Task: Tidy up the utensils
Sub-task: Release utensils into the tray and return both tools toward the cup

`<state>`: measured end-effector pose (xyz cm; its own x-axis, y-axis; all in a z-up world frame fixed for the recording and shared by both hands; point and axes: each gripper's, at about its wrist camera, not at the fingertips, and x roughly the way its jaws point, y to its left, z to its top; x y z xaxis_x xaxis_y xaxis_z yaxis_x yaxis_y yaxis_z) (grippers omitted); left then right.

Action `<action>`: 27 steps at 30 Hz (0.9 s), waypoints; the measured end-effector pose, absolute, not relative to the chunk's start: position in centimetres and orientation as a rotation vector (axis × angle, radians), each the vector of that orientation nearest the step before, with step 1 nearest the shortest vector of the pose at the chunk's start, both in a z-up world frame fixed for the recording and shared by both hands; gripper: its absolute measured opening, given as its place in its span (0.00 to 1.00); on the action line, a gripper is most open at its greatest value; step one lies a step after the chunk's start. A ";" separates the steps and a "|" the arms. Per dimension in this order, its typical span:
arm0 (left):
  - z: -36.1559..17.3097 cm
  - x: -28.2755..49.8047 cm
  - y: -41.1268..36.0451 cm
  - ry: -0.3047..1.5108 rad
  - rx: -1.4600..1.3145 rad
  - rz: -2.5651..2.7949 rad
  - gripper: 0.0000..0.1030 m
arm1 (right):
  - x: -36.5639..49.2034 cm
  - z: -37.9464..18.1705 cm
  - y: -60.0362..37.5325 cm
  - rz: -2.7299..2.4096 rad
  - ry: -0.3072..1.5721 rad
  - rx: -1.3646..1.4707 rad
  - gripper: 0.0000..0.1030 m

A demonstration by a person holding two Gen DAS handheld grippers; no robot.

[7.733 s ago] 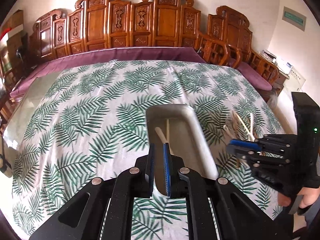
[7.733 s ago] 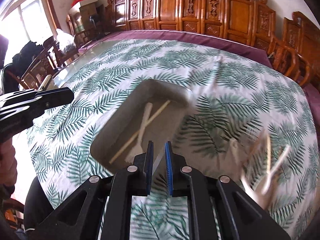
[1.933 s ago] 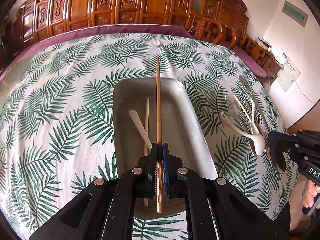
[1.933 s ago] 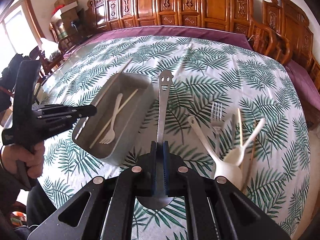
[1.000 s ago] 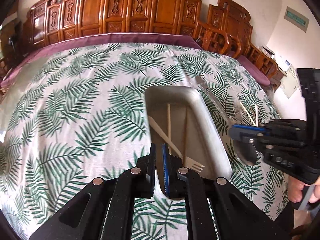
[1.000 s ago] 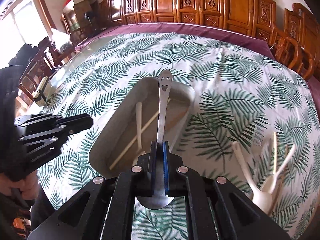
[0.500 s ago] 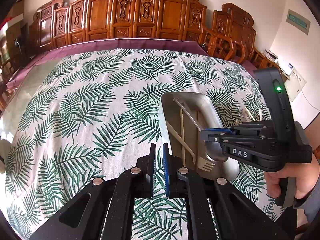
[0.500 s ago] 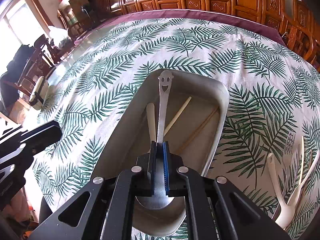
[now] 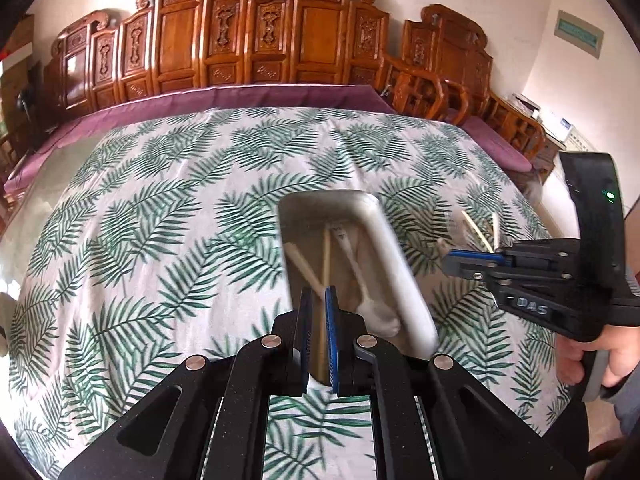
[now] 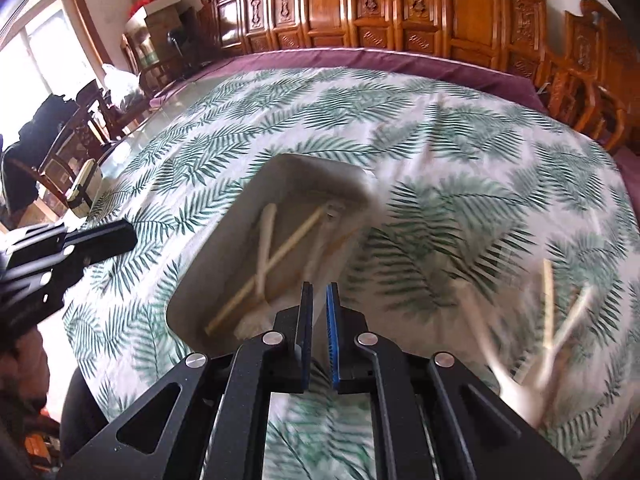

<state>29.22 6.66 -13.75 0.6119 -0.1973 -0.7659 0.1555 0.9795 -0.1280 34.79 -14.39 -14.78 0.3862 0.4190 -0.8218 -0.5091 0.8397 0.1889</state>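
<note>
A grey tray (image 9: 394, 268) (image 10: 224, 248) lies on the leaf-print cloth. Inside it are a pale fork (image 9: 298, 258), a light chopstick (image 10: 292, 242), a brown chopstick, and a metal spoon (image 9: 360, 280) with a smiley handle. My left gripper (image 9: 317, 320) hangs over the tray's near end, shut and empty; the right wrist view shows it left of the tray (image 10: 128, 240). My right gripper (image 10: 317, 312) is also shut with nothing in it. It stands off the tray's right side (image 9: 447, 260). Several pale utensils (image 10: 548, 320) (image 9: 476, 232), blurred, lie on the cloth right of the tray.
A hand (image 9: 616, 360) holds the right gripper's grip at the table's near right edge. Carved wooden chairs (image 9: 260, 48) line the far side. A small strapped box (image 10: 84, 192) sits by the left edge of the glass-topped table.
The metal spoon has left my right gripper and now lies in the tray. The right gripper has pulled back to the right of the tray. The left gripper has shifted so the tray sits straight ahead.
</note>
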 end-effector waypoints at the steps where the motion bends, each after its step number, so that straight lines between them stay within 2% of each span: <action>1: -13.7 29.1 6.2 0.891 -0.049 -0.210 0.05 | 34.4 -14.6 -15.5 0.582 1.013 -0.095 0.09; 13: -13.3 28.2 -0.2 0.897 -0.022 -0.298 0.05 | 32.5 -14.5 -25.1 0.481 1.014 -0.086 0.09; 16: -13.3 27.9 -1.6 0.903 -0.010 -0.320 0.05 | 32.7 -15.3 -26.4 0.474 1.037 -0.089 0.18; 27: -14.0 28.2 -4.5 0.930 0.026 -0.355 0.06 | 35.5 -19.5 -27.0 0.478 1.133 -0.212 0.18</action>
